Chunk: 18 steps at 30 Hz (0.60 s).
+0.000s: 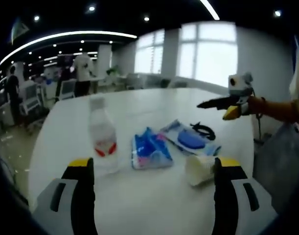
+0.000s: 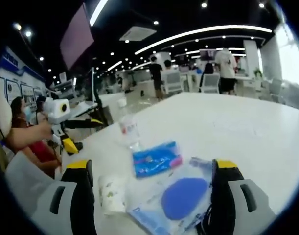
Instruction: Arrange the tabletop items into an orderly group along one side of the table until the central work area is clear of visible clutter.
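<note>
Left gripper view: left gripper (image 1: pixel 153 169) jaws spread wide, holding nothing. On the white table (image 1: pixel 154 105), one clear water bottle (image 1: pixel 102 139) upright by the left jaw, one blue tissue pack (image 1: pixel 150 149) mid-table, one clear bag with a blue disc (image 1: pixel 189 138), one black cable (image 1: pixel 203 129) behind it, one paper cup (image 1: pixel 200 169) on its side touching the right jaw. Right gripper (image 1: pixel 222 104) hovers above the far edge; can't tell its jaws here.

Right gripper view: right gripper (image 2: pixel 151 174) jaws spread, empty. One cup (image 2: pixel 111 194), one tissue pack (image 2: pixel 155 158), one bag (image 2: pixel 181 197), one bottle (image 2: pixel 128 126). Two people standing far back.
</note>
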Motion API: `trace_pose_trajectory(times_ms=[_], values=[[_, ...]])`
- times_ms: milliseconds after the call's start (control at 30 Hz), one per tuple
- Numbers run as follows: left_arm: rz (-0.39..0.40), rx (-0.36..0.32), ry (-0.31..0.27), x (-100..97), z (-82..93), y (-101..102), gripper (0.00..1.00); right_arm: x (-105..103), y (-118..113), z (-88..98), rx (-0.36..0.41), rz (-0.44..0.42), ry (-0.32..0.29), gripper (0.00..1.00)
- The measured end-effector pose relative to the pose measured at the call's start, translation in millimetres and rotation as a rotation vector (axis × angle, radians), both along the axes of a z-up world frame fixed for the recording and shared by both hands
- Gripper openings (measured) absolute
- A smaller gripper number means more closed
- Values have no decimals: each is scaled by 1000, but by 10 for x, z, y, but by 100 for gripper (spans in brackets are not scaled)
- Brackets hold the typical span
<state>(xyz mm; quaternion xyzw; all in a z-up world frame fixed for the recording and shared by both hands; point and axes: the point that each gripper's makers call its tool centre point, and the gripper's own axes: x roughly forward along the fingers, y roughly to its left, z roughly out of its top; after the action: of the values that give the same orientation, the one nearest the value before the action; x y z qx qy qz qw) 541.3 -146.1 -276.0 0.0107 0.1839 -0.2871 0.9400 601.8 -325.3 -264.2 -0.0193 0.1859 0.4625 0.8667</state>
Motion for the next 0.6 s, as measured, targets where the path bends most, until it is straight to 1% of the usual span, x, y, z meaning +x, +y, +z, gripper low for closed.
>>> trace_pose_trajectory(times_ms=[33, 67, 133, 233, 400, 467, 567, 600], values=[[4, 5, -3, -9, 27, -5, 100, 37, 17, 11, -1, 2, -3, 99], [14, -1, -17, -5, 70, -10, 100, 64, 38, 24, 1, 7, -7, 99], [16, -13, -22, -18, 110, -34, 100, 104, 87, 35, 9, 19, -3, 99], [5, -18, -7, -36, 103, -64, 100, 154, 156, 23, 12, 33, 7, 99], [17, -11, -8, -73, 121, -76, 100, 275, 272, -20, 16, 51, 12, 99], [12, 2, 3, -112, 114, -93, 100, 332, 319, -27, 22, 54, 15, 99], [16, 41, 3, -142, 102, -85, 100, 404, 379, -23, 21, 62, -6, 99], [43, 63, 3, -133, 90, -42, 100, 438, 403, -28, 17, 67, -14, 99]])
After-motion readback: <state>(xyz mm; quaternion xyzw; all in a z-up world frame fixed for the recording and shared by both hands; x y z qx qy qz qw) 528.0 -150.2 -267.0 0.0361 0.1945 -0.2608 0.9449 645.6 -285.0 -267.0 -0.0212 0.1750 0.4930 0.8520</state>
